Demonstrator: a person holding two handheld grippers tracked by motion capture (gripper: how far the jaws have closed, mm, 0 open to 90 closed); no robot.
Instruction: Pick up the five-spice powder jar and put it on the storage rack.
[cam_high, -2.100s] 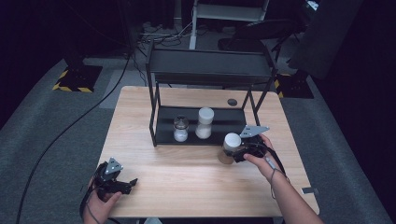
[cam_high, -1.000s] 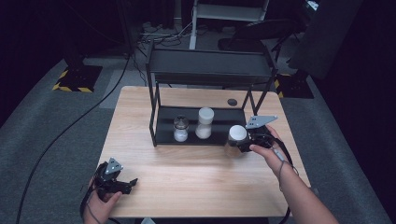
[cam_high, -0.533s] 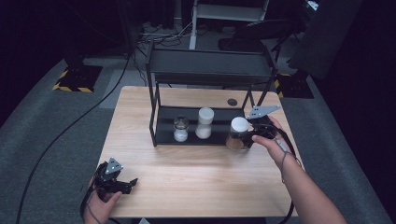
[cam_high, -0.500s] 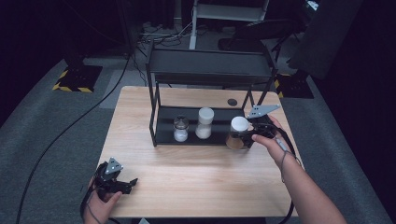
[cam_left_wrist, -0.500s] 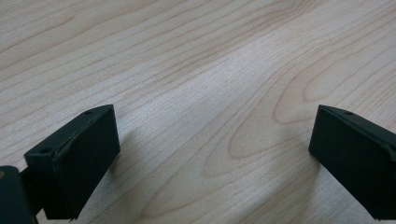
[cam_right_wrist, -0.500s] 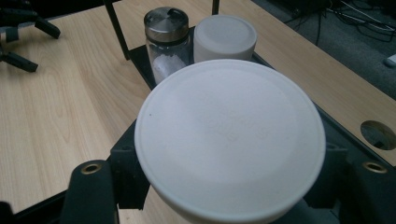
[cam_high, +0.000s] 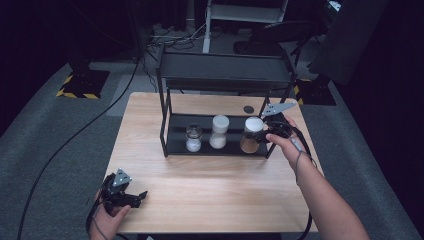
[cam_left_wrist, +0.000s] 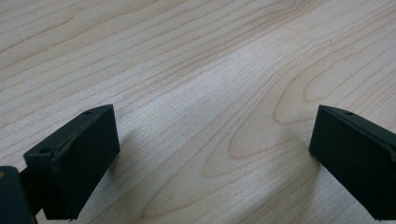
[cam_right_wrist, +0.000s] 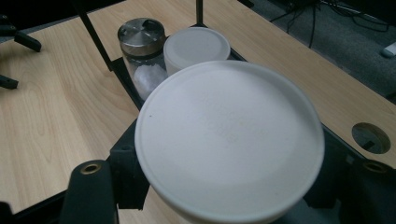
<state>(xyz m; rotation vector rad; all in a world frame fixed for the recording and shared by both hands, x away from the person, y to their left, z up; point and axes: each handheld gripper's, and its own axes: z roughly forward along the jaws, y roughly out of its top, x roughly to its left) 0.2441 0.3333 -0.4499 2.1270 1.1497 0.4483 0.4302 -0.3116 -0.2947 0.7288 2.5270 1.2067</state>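
Although no label or writing can be read on any jar, your right claw (cam_high: 261, 134) is clenched on the white-lidded jar (cam_high: 252, 135) of brown powder, its jaws pressed against the sides under the lid. That jar now sits at the right end of the rack's lower shelf (cam_high: 175, 142); two seconds ago you held it out over the worktop (cam_high: 215, 185), in front of the rack. Just beyond the claw stand a white-lidded jar of white powder (cam_high: 219, 132) and, farther along, a metal-capped shaker (cam_high: 193, 138). Your left claw (cam_high: 131, 198) rests released on the worktop, jaws wide apart, unmoved throughout.
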